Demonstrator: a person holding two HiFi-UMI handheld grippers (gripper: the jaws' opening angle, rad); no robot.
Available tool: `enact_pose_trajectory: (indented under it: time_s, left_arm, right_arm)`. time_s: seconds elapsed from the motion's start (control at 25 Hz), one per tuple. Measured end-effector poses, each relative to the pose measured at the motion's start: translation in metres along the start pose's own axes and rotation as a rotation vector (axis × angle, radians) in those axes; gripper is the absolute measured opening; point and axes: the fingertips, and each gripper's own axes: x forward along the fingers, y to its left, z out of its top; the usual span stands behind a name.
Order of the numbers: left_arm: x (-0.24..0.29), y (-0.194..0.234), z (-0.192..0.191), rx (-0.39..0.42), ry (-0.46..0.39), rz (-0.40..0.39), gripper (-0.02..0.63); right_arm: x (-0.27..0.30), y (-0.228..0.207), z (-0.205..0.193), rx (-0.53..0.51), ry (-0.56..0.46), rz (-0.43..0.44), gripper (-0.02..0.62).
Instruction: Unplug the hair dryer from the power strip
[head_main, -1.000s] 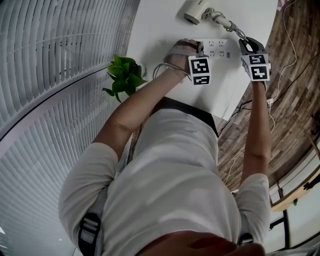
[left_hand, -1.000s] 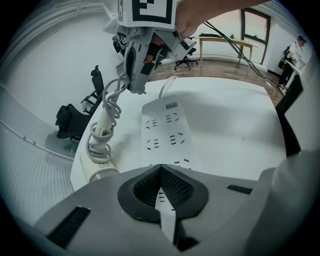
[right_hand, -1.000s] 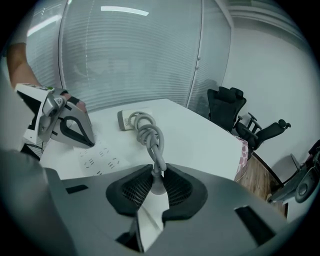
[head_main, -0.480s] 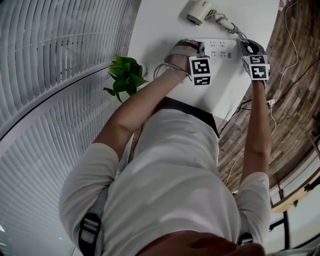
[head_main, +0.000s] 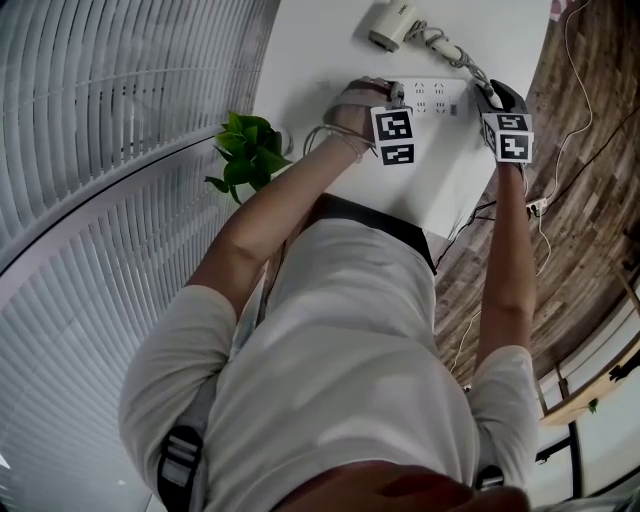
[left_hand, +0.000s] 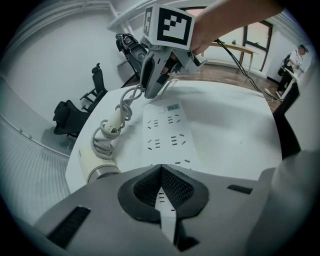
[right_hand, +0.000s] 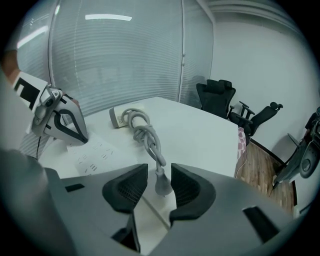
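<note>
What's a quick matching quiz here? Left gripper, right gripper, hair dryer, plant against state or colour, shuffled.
1 left gripper
2 right gripper
3 hair dryer
4 plant

A green
B jaws apart, plug between
C off-white
D jaws together, over the power strip

Pairs: 1-D, 2-B, 3-C, 4-A.
The right gripper's jaws have just been opening; its pads are off the plug.

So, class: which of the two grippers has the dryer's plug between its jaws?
The right gripper: its jaws, just opened, stand apart either side of the grey plug. The left gripper's jaws are together at the power strip.
</note>
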Motion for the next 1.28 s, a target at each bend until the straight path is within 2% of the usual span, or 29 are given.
enact_pose_trajectory:
  time_s: [0.28, 0.44, 0.6, 0.76, 1.0, 1.16, 1.28]
  left_arm:
    - [-0.009, -0.003, -0.006, -0.062, -0.023, -0.03, 0.021]
    - [-0.029, 0.003, -0.006, -0.161, -0.1, -0.016, 0.021]
    - [-0.063, 0.007, 0.004, -0.284, -0.194, -0.025, 0.021]
    - [-0.105, 0.013, 0.021, -0.391, -0.336, -0.021, 0.021]
    - [-0.182, 0.033, 0.04, -0.629, -0.597, -0.026, 0.021]
    - [-0.217, 0.034, 0.035, -0.676, -0.721, 0.015, 0.021]
    - [-0.253, 0.044, 0.039, -0.727, -0.809, 0.023, 0.021]
  right_arm:
    - [-0.026, 0.011, 0.007, 0.023, -0.045, -0.032, 0.152]
    - [-0.049, 0.022, 0.019, 0.032, -0.098, -0.053, 0.152]
    - [-0.076, 0.037, 0.035, 0.08, -0.138, -0.038, 0.15]
    - [-0.11, 0.053, 0.059, 0.101, -0.218, -0.043, 0.143]
    - [-0.162, 0.093, 0.091, 0.109, -0.308, -0.002, 0.105]
    - [-0.186, 0.125, 0.104, 0.102, -0.365, 0.001, 0.084]
    - [-0.215, 0.138, 0.129, 0.09, -0.408, 0.001, 0.071]
